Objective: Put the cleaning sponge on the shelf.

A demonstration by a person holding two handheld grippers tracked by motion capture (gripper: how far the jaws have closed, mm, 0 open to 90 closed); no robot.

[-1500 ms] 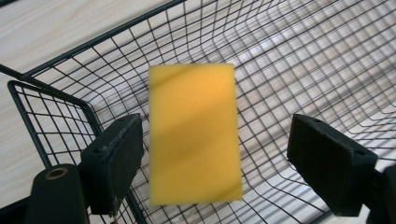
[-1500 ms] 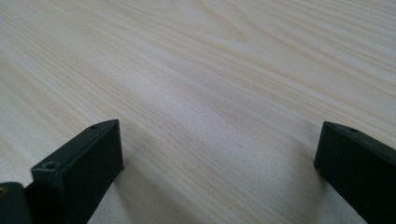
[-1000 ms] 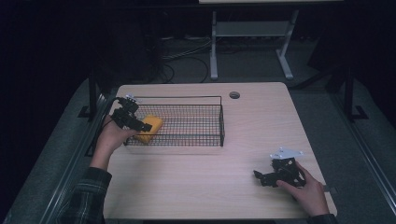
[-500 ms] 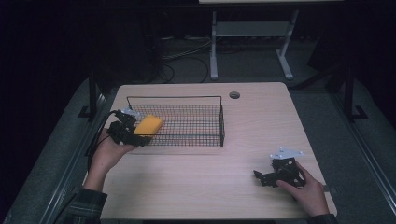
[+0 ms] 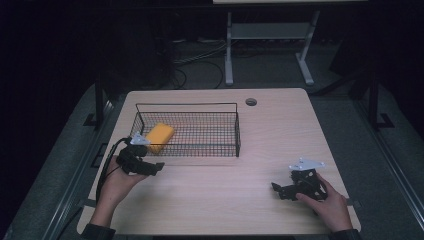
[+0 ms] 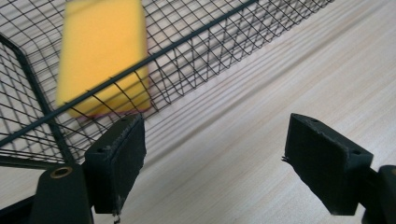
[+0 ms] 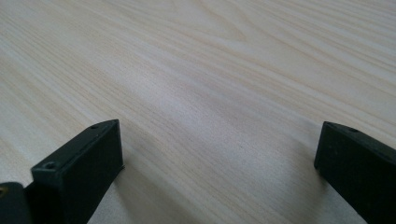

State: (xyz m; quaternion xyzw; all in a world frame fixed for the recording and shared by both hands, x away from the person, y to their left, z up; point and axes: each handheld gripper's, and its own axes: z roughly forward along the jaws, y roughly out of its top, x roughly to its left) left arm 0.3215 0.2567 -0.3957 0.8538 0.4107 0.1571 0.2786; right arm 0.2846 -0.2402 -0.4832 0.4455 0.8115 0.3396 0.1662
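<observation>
Yellow sponge (image 5: 159, 137) lay inside the wire basket (image 5: 235, 131), at the basket's left end, flat on the mesh floor, long axis running diagonally from the basket's near-left corner toward its back. Left gripper (image 5: 150, 167) sat on the desk (image 5: 280, 135) just outside the basket's near-left corner, jaws released w/ nothing between them. In the left gripper view the sponge (image 6: 103, 56) sat beyond the basket's near wall (image 6: 196, 70), up and off toward one jaw rather than centred. Right gripper (image 5: 281, 190) rested on the desk well apart from the basket, near-right of it, jaws also wide apart, bare wood betw. them. Left hand (image 5: 116, 182) was much nearer the sponge. Judgement: any re-grasp would need to go over the rim, approx. across the sponge's short side.
</observation>
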